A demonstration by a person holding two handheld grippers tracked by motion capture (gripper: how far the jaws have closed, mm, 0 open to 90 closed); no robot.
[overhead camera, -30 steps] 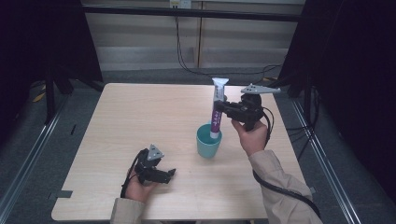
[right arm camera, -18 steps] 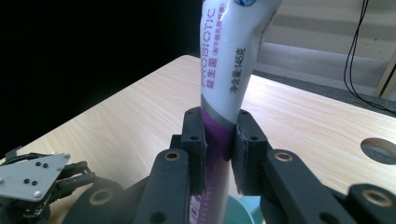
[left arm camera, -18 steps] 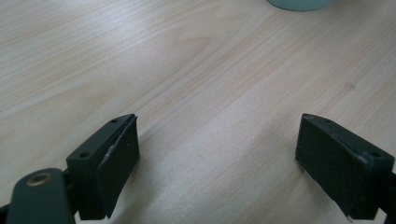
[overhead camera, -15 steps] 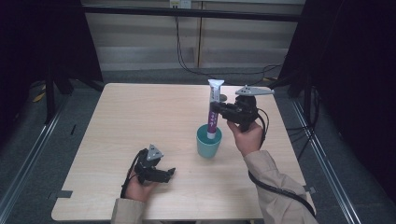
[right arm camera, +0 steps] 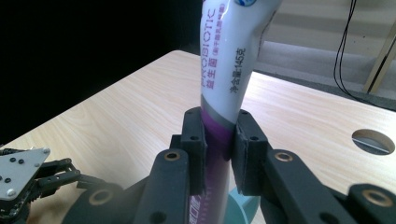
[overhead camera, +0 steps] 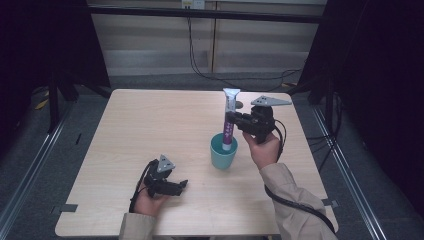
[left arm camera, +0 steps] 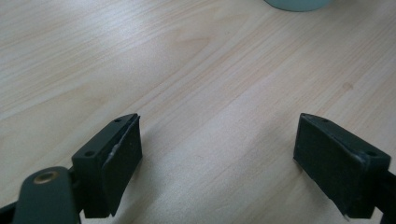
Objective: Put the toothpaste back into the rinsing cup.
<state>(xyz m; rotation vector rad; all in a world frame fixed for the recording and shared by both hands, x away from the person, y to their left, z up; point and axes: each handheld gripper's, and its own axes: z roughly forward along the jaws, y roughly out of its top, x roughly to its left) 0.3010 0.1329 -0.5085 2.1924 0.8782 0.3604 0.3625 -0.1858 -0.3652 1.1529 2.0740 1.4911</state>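
Note:
A white and purple toothpaste tube (overhead camera: 229,120) stands upright with its lower end inside a teal cup (overhead camera: 223,154) at the table's middle right. My right gripper (overhead camera: 234,123) is shut on the tube's middle. In the right gripper view the two black jaws pinch the tube (right arm camera: 224,88) where white meets purple, and the cup's rim (right arm camera: 243,205) peeks out below. My left gripper (overhead camera: 181,186) rests on the table near the front edge, left of the cup. It is open, nothing between its pads (left arm camera: 122,161), and the cup's base (left arm camera: 296,3) shows at the top edge.
The light wooden table (overhead camera: 150,125) has a round cable hole (right arm camera: 372,141) near its far right side. Dark frame posts and cables stand beyond the far edge. Metal rails run along the floor on both sides.
My right gripper has moved left and down with the tube, and the tube's lower end has gone deeper into the cup. The left gripper has stayed put.

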